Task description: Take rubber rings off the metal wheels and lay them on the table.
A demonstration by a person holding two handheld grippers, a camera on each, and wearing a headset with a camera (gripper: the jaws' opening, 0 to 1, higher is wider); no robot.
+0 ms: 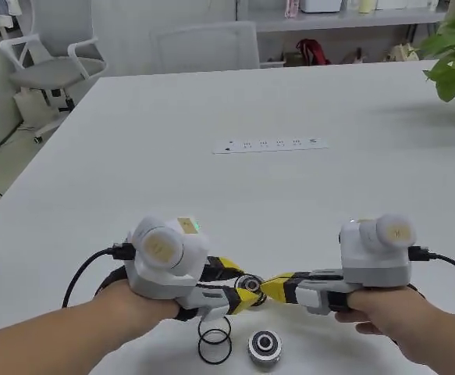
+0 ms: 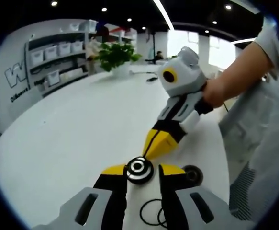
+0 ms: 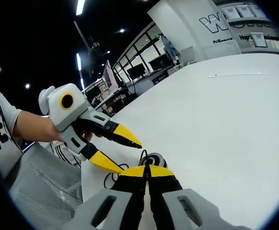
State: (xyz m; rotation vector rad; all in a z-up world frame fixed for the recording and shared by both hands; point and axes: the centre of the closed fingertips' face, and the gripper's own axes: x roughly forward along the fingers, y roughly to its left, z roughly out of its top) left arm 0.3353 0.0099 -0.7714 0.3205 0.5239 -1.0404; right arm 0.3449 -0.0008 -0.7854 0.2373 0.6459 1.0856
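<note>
Left gripper (image 1: 239,284): closed on the metal wheel (image 2: 139,171) — its two yellow tips press the wheel from both sides.
Rubber rings (image 1: 214,341): two thin black loops lie flat on the table (image 1: 211,117), just below my left hand, and they touch or overlap each other.
Metal wheel: it sits between the left tips, with its round face turned to the left gripper view. I cannot tell if a ring is on its rim; it is too small to see.
Second wheel (image 1: 264,346): it lies flat on the table just right of the loops, apart from both grippers.
Right gripper (image 3: 147,172): the tips are pressed together and point at the edge of the held wheel, touching it or nearly. A thin dark line runs from them toward the wheel. It may be rubber, but I cannot say that they have hold of it.
Step in hand: I judge it is peeling a ring off the held wheel.
How to do it well: hold the left grip firm on the metal sides. With the right, pinch only the rubber, lift it outward over the rim, then work around the rim — a straight hard pull could tear the wheel out of the jaws. Lay the ring beside the two loops, not on them.
</note>
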